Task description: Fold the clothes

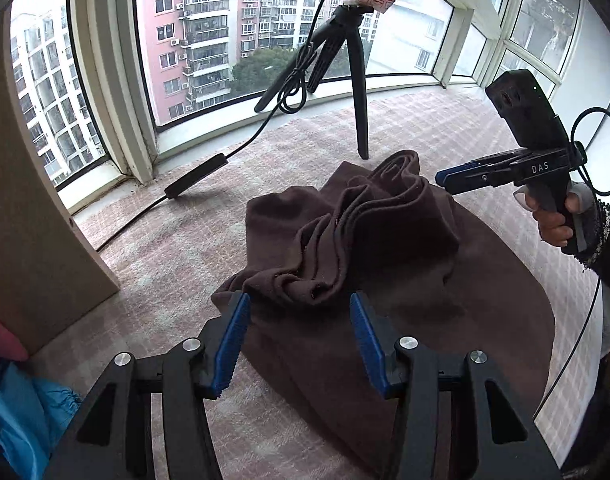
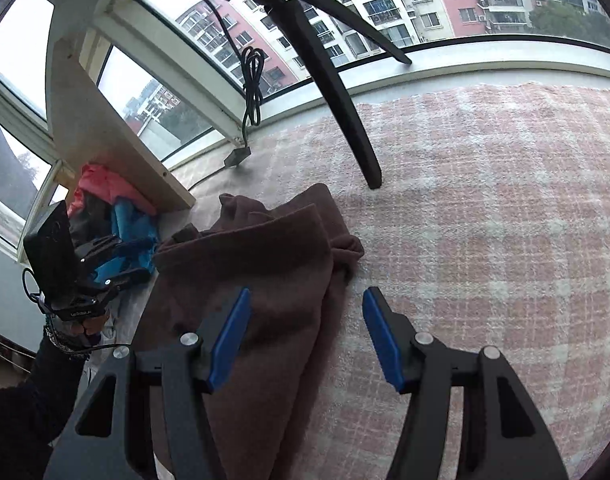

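While both grippers hang above the pink-and-white checked rug (image 2: pixel 485 208), nothing is held in either. Far left in the left wrist view: a pale wooden panel (image 1: pixel 37 216), with blue fabric (image 1: pixel 13 400) and a bit of pink fabric low beside it. Next rightward, a black cable (image 1: pixel 241 146) with an inline box lies on the rug below the window sill. Left gripper (image 1: pixel 299 344): blue-padded fingers (image 1: pixel 233 344) spread wide apart, poised just over the near edge of the brown garment (image 1: pixel 345 248), whether touching it cannot be told. Garment sits mid-rug, its upper part bunched into ridged folds, the lower part spread flat toward the right. Behind it, a black tripod (image 1: pixel 359 92) stands with one leg planted on the rug just beyond the cloth. Right side of that view: the right gripper (image 1: pixel 445 179), seen side-on at the garment's far right edge, held by a hand (image 1: pixel 553 220) in a dark sleeve; from this angle its blue fingers look close together.

Right wrist view settles it: right gripper (image 2: pixel 305 336) fingers (image 2: pixel 381 340) wide apart, left finger over the brown cloth, right finger over bare rug. Left gripper shows at that view's left edge, near the blue and pink fabric.
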The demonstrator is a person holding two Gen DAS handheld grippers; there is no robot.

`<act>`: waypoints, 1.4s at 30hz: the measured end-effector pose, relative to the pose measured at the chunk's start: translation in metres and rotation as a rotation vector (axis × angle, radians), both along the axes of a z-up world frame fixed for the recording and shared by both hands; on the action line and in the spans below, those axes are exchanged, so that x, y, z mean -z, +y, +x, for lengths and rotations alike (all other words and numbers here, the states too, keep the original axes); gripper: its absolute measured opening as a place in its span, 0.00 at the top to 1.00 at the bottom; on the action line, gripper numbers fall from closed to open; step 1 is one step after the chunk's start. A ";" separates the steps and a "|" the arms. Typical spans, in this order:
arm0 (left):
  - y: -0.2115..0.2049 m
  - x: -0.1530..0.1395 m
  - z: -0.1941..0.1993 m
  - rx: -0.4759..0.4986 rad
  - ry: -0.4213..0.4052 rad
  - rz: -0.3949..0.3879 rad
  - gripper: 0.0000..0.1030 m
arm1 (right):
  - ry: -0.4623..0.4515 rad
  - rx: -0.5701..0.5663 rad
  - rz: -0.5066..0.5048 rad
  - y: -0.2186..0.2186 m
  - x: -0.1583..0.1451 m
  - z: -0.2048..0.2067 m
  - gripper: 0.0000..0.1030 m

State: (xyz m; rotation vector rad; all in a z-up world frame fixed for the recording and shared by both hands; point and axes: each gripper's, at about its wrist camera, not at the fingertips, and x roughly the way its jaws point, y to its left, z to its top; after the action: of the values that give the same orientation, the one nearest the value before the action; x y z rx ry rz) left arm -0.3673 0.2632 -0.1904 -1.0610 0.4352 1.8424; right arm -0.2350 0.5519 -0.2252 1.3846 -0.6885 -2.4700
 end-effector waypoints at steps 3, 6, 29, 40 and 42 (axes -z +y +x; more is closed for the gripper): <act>0.007 0.013 -0.024 -0.082 -0.068 0.011 0.55 | -0.024 -0.008 0.057 -0.011 0.011 -0.016 0.46; -0.008 0.026 -0.073 -0.375 -0.212 -0.004 0.55 | -0.073 0.065 0.126 -0.008 0.020 -0.029 0.48; -0.012 -0.002 -0.054 -0.259 -0.212 0.118 0.85 | 0.073 0.124 -0.143 0.018 -0.012 -0.020 0.85; -0.030 0.011 -0.061 -0.324 -0.255 0.030 0.29 | -0.055 0.102 -0.163 0.033 0.009 -0.019 0.38; -0.022 0.025 -0.066 -0.320 -0.319 0.015 0.31 | -0.084 0.063 -0.136 0.028 0.014 -0.022 0.38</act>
State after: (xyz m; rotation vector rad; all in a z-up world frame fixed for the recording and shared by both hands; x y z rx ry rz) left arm -0.4335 0.2416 -0.2154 -1.4511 0.0643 1.8983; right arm -0.2571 0.5795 -0.2388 1.4421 -0.9139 -2.3726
